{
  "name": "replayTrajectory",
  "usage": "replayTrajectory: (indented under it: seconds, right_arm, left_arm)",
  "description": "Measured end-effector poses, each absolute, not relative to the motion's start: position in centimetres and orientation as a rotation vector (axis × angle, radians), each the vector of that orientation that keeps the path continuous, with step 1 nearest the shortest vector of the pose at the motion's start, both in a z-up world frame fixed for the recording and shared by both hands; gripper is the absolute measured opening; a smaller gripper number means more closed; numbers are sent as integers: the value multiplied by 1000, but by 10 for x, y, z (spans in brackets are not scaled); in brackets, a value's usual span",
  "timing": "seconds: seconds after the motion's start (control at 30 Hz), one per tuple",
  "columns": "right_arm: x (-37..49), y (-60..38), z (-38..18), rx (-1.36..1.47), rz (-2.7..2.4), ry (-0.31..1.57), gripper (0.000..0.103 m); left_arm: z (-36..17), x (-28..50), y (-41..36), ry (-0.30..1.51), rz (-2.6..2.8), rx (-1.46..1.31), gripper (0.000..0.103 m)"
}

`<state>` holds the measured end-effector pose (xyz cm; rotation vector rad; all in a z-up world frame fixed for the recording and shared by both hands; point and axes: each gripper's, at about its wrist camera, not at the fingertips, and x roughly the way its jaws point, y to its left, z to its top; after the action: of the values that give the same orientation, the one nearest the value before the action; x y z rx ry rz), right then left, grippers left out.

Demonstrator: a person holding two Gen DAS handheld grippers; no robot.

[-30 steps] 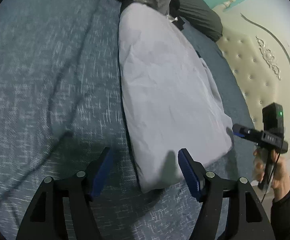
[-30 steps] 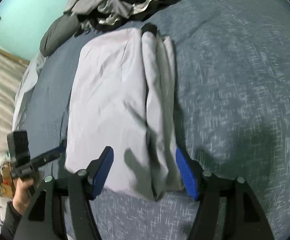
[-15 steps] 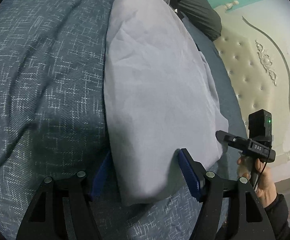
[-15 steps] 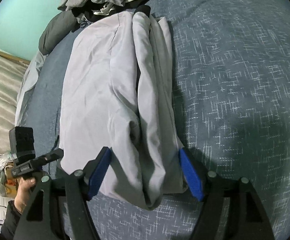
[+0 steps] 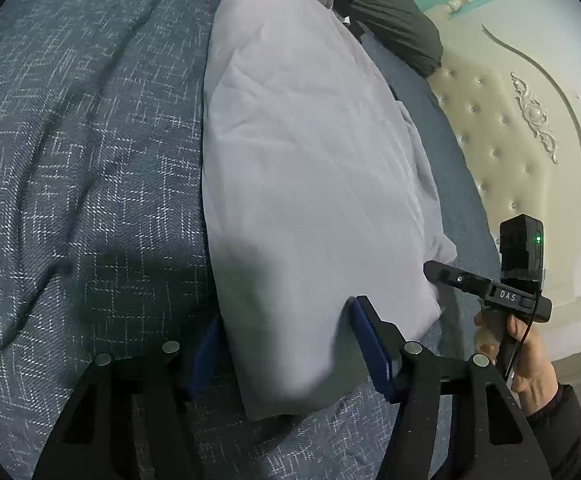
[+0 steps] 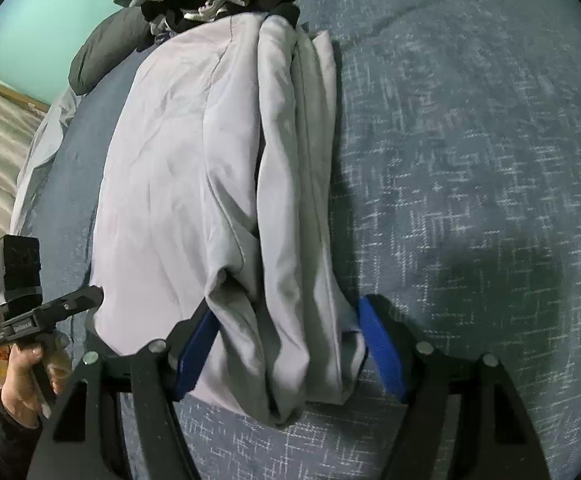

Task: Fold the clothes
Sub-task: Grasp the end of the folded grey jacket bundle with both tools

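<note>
Grey garment (image 5: 310,184) lies long on the blue bed (image 5: 82,152), its near corner between my left tongs (image 5: 290,356), whose jaws have just been closing around the hem but stand apart, gripping nothing. Left of them the cover is bare. To the right my other tongs read "DAS".

From the right view, my right tongs (image 6: 286,352) stand wide astride the garment's bunched near edge (image 6: 282,320); open bed lies to their right.
</note>
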<state>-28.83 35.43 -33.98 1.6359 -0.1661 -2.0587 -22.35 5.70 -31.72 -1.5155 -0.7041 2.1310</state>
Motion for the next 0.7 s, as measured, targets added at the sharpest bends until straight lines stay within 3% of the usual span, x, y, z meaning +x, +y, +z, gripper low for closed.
replayTrajectory:
  seconds: [0.3, 0.5, 0.7]
  right_arm:
    - [-287, 359, -348, 1657, -1985, -279, 72]
    - [-295, 351, -338, 1602, -1928, -331, 49]
    - [-307, 359, -353, 1602, -1917, -357, 50]
  left_arm:
    - [-321, -228, 60, -698, 2125, -1516, 63]
    - [-317, -231, 63, -684, 2119, -1504, 60]
    - [-322, -237, 64, -693, 2102, -1496, 57]
